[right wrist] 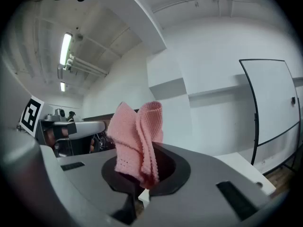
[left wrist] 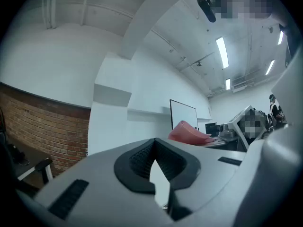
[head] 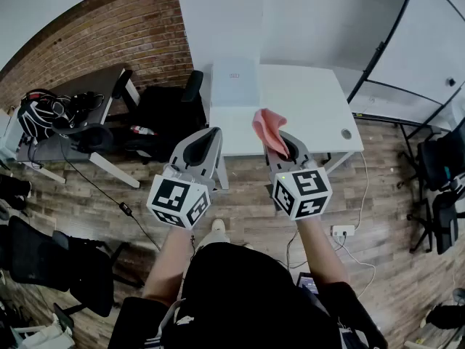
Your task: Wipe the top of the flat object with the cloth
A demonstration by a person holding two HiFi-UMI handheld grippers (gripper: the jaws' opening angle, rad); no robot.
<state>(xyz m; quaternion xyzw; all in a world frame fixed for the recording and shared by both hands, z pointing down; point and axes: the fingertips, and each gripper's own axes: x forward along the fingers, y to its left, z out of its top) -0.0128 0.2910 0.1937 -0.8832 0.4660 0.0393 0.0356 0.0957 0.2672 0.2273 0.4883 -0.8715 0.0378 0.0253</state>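
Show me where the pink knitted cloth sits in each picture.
Head view: pink knitted cloth at centre, rising from the right gripper.
Left gripper view: right of centre.
Right gripper view: centre, pinched.
Shared landmark: the right gripper holding it.

Office, white desk (head: 305,107), black swivel chairs (head: 166,115), brick wall (head: 123,31), wood floor (head: 378,217), strip lights (left wrist: 221,52)

Pink, finely knitted cloth (head: 267,128) in the right tongs (head: 289,147). Those and the left tongs (head: 208,138) grey, pads black and ribbed, cubes (head: 179,202) white with black square markers. Ahead of the tongs, white surface (head: 305,107) with a pale grey flat object (head: 234,82). Below them, brown wood-plank floor (head: 247,202); beyond the left tongs, red-brown brick wall (head: 123,27).
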